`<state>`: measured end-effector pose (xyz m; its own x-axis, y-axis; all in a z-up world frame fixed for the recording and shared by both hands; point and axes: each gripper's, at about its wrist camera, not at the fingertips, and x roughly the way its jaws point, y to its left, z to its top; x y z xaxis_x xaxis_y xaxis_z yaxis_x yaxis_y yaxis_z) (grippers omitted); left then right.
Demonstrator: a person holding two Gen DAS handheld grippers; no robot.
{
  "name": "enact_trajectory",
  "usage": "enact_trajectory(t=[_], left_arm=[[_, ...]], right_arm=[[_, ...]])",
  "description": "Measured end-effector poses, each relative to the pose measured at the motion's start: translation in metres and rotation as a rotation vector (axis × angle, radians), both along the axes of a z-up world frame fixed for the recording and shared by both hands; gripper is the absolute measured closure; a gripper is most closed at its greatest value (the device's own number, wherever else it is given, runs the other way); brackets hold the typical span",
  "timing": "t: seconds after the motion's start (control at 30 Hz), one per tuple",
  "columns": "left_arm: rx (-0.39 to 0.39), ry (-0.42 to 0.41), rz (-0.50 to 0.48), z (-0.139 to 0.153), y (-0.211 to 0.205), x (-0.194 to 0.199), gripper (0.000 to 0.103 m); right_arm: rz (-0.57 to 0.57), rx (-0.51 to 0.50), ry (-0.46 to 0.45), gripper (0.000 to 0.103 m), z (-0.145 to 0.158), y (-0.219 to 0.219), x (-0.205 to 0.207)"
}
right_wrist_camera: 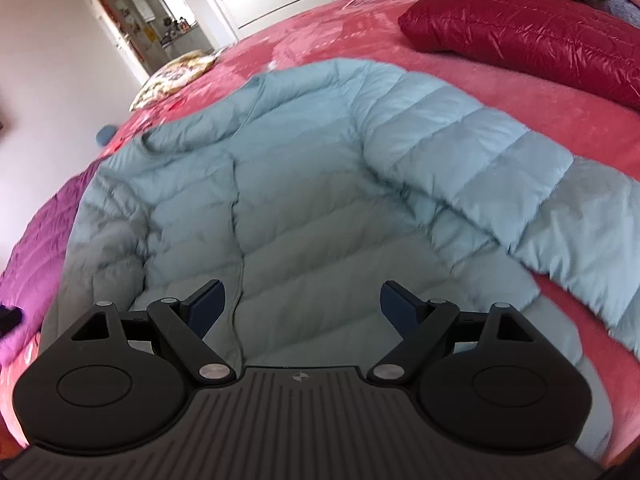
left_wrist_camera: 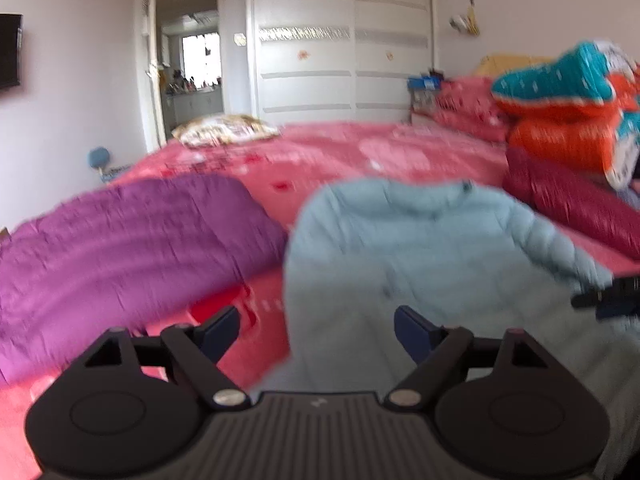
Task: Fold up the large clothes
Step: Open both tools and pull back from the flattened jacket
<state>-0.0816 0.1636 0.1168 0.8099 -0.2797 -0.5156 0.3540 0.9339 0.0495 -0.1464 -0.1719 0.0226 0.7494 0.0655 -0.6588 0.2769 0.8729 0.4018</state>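
clearly, in the left wrist view the left tongs are standing wide with nothing between the blue pads, hanging over the near left edge of the blue jacket. the jacket is lying spread on the pink bed, with a purple coat just beside it on the left and a maroon coat past its right sleeve. the whole frame is smeared, so the exact hem line is hard to tell. the tongs are pointing forward and somewhat down across the bed. at the right edge a dark shape is showing over the sleeve, probably the other tool, though i cannot tell for sure.

in the right wrist view the right tongs are also gaping wide and empty, tilting down over the jacket's lower body. the jacket is lying flat, collar away from the camera, its right sleeve stretching outward across the bed. the maroon coat is lying well apart beyond it.

judging by the quilted, puffy shell, the jacket is looking light, soft and springy, likely slick too, so a shallow pinch may be slipping off. taking hold at the sleeve cuff or at the hem corners, with a deep bite through a seam, is looking safest.
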Motion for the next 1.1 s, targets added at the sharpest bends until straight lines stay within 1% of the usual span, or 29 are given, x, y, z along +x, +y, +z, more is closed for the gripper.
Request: enact_trajectory(t=[0.1, 0.17, 0.2, 0.23, 0.27, 0.3, 0.33, 0.37, 0.43, 0.47, 0.57, 0.63, 0.7, 0.73, 0.77, 0.8, 0.87, 0.93, 1.0, 1.03, 1.07, 1.1], left_arm=[[0.078, 0.029, -0.023, -0.018, -0.011, -0.005, 0.02], [0.106, 0.074, -0.046, -0.03, -0.015, -0.008, 0.02], [0.128, 0.1, -0.059, -0.036, -0.018, -0.008, 0.02], [0.161, 0.115, -0.06, -0.043, -0.021, -0.009, 0.022], [0.198, 0.122, -0.058, -0.05, -0.025, -0.008, 0.03], [0.235, 0.126, -0.053, -0.055, -0.027, -0.007, 0.035], [0.272, 0.128, -0.042, -0.06, -0.028, -0.007, 0.045], [0.296, 0.125, -0.024, -0.062, -0.028, -0.005, 0.058], [0.313, 0.106, 0.02, -0.06, -0.021, -0.003, 0.07], [0.325, 0.094, 0.053, -0.057, -0.016, -0.001, 0.075], [0.367, 0.038, 0.168, -0.043, 0.001, 0.012, 0.079], [0.36, 0.006, 0.27, -0.028, 0.02, 0.028, 0.079], [0.352, -0.03, 0.378, -0.012, 0.04, 0.048, 0.077], [0.349, -0.043, 0.422, -0.006, 0.048, 0.058, 0.074], [0.342, -0.049, 0.461, -0.001, 0.057, 0.069, 0.066], [0.337, -0.046, 0.499, 0.003, 0.066, 0.081, 0.061], [0.331, -0.028, 0.535, 0.006, 0.076, 0.095, 0.041], [0.33, -0.028, 0.556, 0.008, 0.084, 0.105, 0.033], [0.315, -0.041, 0.557, 0.011, 0.089, 0.106, 0.029], [0.312, -0.046, 0.562, 0.013, 0.089, 0.105, 0.024], [0.306, -0.054, 0.568, 0.016, 0.09, 0.103, 0.022], [0.296, -0.062, 0.568, 0.018, 0.091, 0.099, 0.022]], right_arm=[[0.022, -0.007, 0.003, 0.0, 0.0, 0.004, -0.001], [0.036, -0.025, 0.006, 0.0, -0.001, 0.006, -0.004], [0.04, -0.035, 0.012, 0.0, -0.002, 0.006, -0.003], [0.042, -0.042, 0.019, 0.0, -0.004, 0.006, -0.002], [0.042, -0.045, 0.026, 0.0, -0.006, 0.005, -0.001], [0.04, -0.045, 0.032, 0.0, -0.008, 0.004, 0.0], [0.037, -0.044, 0.035, 0.0, -0.009, 0.003, 0.0], [0.033, -0.044, 0.038, 0.0, -0.011, 0.001, 0.001], [0.023, -0.042, 0.043, 0.0, -0.013, -0.003, 0.002], [0.018, -0.041, 0.044, 0.0, -0.015, -0.004, 0.002], [0.007, -0.038, 0.05, 0.0, -0.019, -0.008, 0.003], [0.009, -0.042, 0.051, 0.0, -0.021, -0.008, 0.005], [0.015, -0.056, 0.056, 0.0, -0.022, -0.006, 0.007], [0.02, -0.062, 0.058, 0.0, -0.023, -0.006, 0.009], [0.025, -0.071, 0.06, 0.0, -0.023, -0.004, 0.01], [0.033, -0.083, 0.061, 0.0, -0.024, -0.003, 0.012], [0.048, -0.108, 0.064, 0.0, -0.024, -0.001, 0.014], [0.062, -0.126, 0.062, 0.0, -0.024, 0.003, 0.015], [0.074, -0.132, 0.06, 0.0, -0.025, 0.005, 0.016], [0.077, -0.133, 0.06, 0.0, -0.025, 0.005, 0.016], [0.079, -0.132, 0.06, 0.0, -0.025, 0.003, 0.017], [0.079, -0.127, 0.058, 0.0, -0.025, 0.002, 0.016]])
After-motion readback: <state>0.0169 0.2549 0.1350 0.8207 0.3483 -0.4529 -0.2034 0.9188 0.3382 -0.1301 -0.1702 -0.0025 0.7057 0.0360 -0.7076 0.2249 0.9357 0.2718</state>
